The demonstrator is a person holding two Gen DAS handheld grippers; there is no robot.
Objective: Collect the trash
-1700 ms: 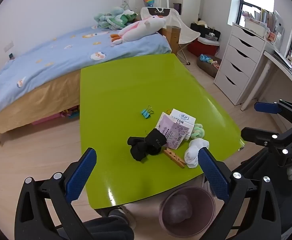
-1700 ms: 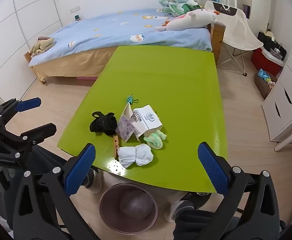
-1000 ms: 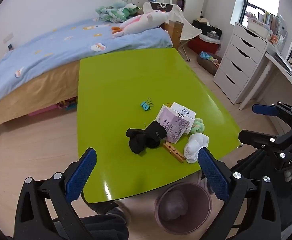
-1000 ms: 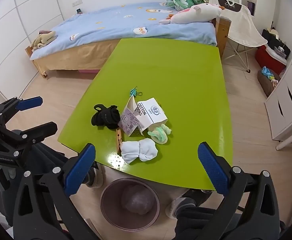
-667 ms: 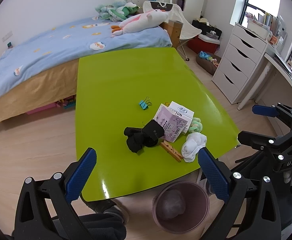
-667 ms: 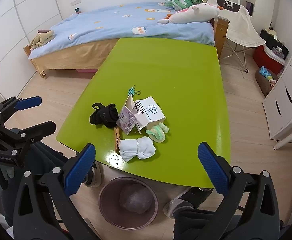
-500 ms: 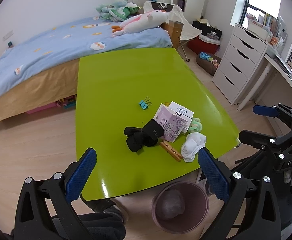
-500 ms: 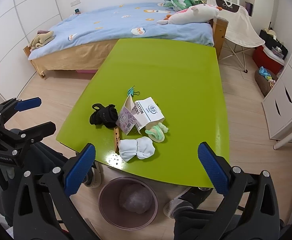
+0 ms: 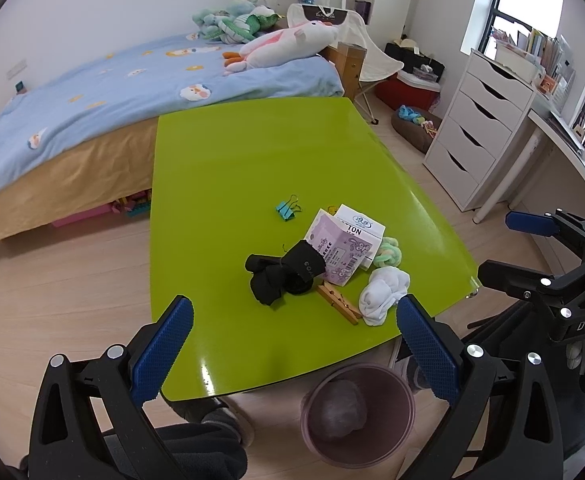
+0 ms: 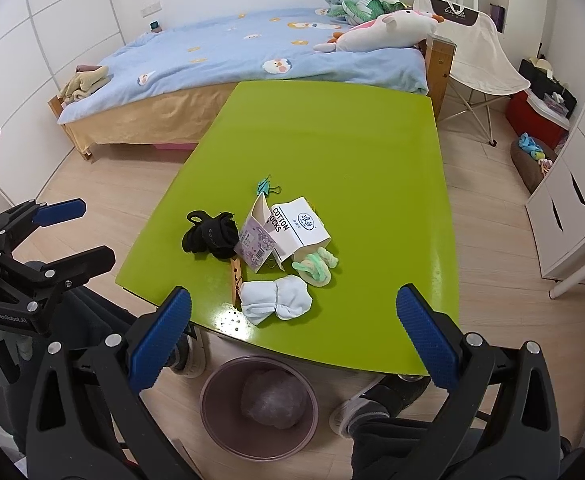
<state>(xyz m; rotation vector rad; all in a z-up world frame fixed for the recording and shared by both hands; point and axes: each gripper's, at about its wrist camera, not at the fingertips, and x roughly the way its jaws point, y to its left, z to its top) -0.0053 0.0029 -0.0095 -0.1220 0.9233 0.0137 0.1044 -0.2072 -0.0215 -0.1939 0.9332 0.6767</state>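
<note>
The green table carries socks, a box and clips.

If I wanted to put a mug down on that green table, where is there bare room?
The far half of the green table, toward the bed, is bare, as is the strip right of the cotton socks box. The near end is crowded: black socks, white socks, a clothespin and a binder clip cluster there.

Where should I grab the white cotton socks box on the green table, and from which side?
Grip the cotton socks box across its free right end, coming from above with the right tool. Probably easiest there: the purple card leans on its left side, and the green scrunchie crowds its near edge.
</note>
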